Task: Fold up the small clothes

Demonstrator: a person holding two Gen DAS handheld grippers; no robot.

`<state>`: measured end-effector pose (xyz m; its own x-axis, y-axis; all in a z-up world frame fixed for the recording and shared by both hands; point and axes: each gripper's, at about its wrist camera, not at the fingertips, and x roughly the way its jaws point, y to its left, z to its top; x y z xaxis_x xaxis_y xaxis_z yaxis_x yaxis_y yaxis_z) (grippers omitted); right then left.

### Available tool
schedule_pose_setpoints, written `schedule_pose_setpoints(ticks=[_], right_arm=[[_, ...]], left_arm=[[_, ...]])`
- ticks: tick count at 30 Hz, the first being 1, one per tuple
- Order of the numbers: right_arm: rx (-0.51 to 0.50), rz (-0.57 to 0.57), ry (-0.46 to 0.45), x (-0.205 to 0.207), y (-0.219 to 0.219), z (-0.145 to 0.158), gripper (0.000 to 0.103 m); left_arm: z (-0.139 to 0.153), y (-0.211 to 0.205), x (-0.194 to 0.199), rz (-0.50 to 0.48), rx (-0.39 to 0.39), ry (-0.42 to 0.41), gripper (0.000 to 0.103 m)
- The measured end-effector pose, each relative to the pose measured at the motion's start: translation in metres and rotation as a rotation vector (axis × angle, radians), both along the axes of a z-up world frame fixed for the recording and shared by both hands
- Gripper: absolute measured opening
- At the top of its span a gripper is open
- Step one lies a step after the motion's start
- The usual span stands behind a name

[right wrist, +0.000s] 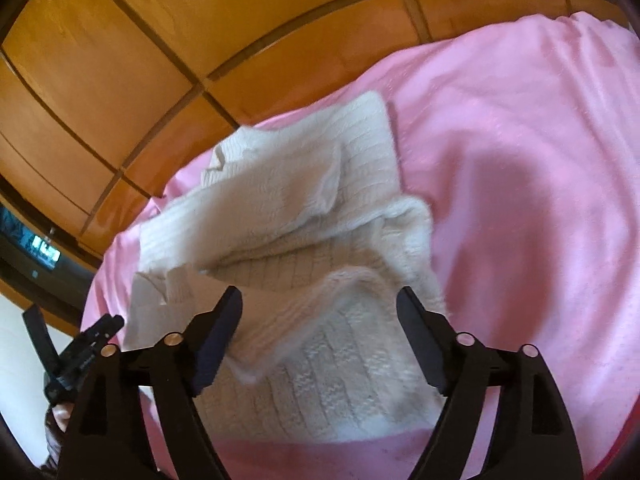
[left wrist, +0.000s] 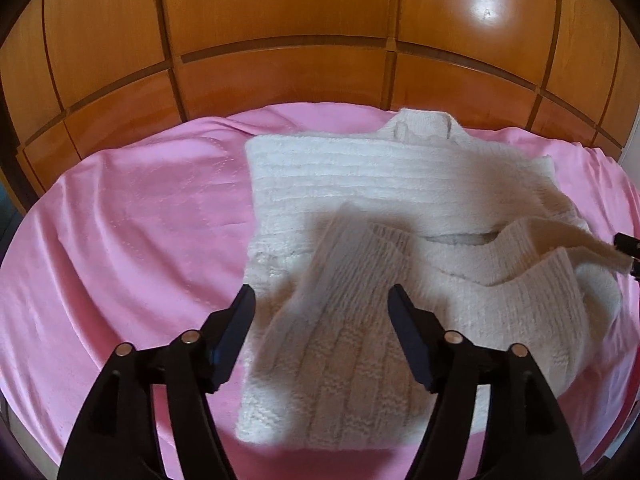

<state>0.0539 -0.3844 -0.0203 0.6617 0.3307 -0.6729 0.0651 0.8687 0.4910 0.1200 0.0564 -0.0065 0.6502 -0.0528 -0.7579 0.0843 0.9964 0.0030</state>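
Observation:
A white knitted sweater lies on a pink sheet, its neck towards the far wooden panels. Its lower part is folded up over the body in loose layers. My left gripper is open just above the near folded layer, with knit below the gap and no pad pressing on it. My right gripper is also open over the sweater; a blurred flap of knit lies under its gap. A strip of the sweater reaches the right edge of the left wrist view, beside a finger of the right gripper.
Glossy wooden wardrobe doors stand right behind the bed. Bare pink sheet spreads to the right of the sweater. The left gripper and a person's hand show at lower left, below a dark device with a lit display.

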Motion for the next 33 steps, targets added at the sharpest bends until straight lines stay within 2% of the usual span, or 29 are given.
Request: schedule_pose_setpoints(ticks=[2, 4, 6, 8, 9, 10, 12, 15, 17, 20, 21, 22, 23, 24, 25, 26, 27, 30, 33], right_arm=[[-0.012, -0.006, 0.005, -0.005, -0.005, 0.001, 0.08], [-0.024, -0.009, 0.011, -0.011, -0.012, 0.0, 0.086], [-0.029, -0.011, 0.021, -0.02, -0.018, -0.002, 0.086], [-0.029, -0.005, 0.022, -0.03, -0.025, -0.002, 0.089], [-0.025, 0.005, 0.015, -0.036, -0.028, -0.002, 0.094], [-0.025, 0.014, 0.007, -0.041, -0.029, -0.001, 0.094], [-0.07, 0.052, -0.005, -0.049, -0.025, -0.002, 0.094], [-0.197, 0.129, -0.01, -0.052, -0.007, -0.01, 0.094], [-0.254, 0.175, -0.01, -0.045, 0.008, -0.017, 0.086], [-0.291, 0.23, 0.021, -0.026, 0.024, -0.033, 0.064], [-0.301, 0.24, 0.031, -0.02, 0.028, -0.038, 0.053], [-0.309, 0.245, 0.031, -0.018, 0.031, -0.04, 0.047], [-0.323, 0.255, 0.026, -0.014, 0.036, -0.041, 0.043], [-0.33, 0.259, 0.026, -0.012, 0.039, -0.041, 0.031], [-0.328, 0.258, 0.033, -0.011, 0.04, -0.04, 0.021], [-0.333, 0.254, 0.035, -0.011, 0.042, -0.038, 0.016], [-0.34, 0.251, 0.035, -0.012, 0.044, -0.035, 0.011], [-0.342, 0.243, 0.03, -0.024, 0.045, -0.027, 0.008], [-0.307, 0.217, 0.015, -0.046, 0.035, -0.018, 0.007]], left_arm=[[-0.002, 0.004, -0.001, 0.002, 0.005, 0.001, 0.074], [-0.004, 0.01, -0.002, 0.0, 0.006, -0.003, 0.078], [-0.006, 0.023, -0.006, 0.012, -0.018, -0.015, 0.084], [-0.01, 0.041, -0.01, 0.023, -0.082, -0.009, 0.087], [-0.012, 0.052, -0.015, 0.016, -0.144, -0.004, 0.088], [-0.015, 0.061, -0.019, 0.002, -0.199, 0.002, 0.088], [-0.02, 0.07, -0.027, -0.025, -0.26, 0.01, 0.088], [-0.031, 0.064, -0.03, -0.092, -0.294, 0.045, 0.088], [-0.037, 0.055, -0.029, -0.154, -0.333, 0.081, 0.088], [-0.046, 0.041, -0.024, -0.174, -0.325, 0.093, 0.088], [-0.05, 0.039, -0.022, -0.17, -0.312, 0.098, 0.081], [-0.051, 0.037, -0.024, -0.163, -0.309, 0.105, 0.074], [-0.055, 0.039, -0.021, -0.146, -0.321, 0.122, 0.055], [-0.057, 0.043, -0.019, -0.123, -0.33, 0.137, 0.032], [-0.057, 0.046, -0.019, -0.104, -0.329, 0.143, 0.022], [-0.056, 0.05, -0.021, -0.11, -0.342, 0.144, 0.011], [-0.052, 0.052, -0.025, -0.113, -0.353, 0.14, 0.01], [-0.047, 0.051, -0.041, -0.124, -0.338, 0.142, 0.008], [-0.047, 0.063, -0.064, -0.11, -0.389, 0.154, 0.007]])
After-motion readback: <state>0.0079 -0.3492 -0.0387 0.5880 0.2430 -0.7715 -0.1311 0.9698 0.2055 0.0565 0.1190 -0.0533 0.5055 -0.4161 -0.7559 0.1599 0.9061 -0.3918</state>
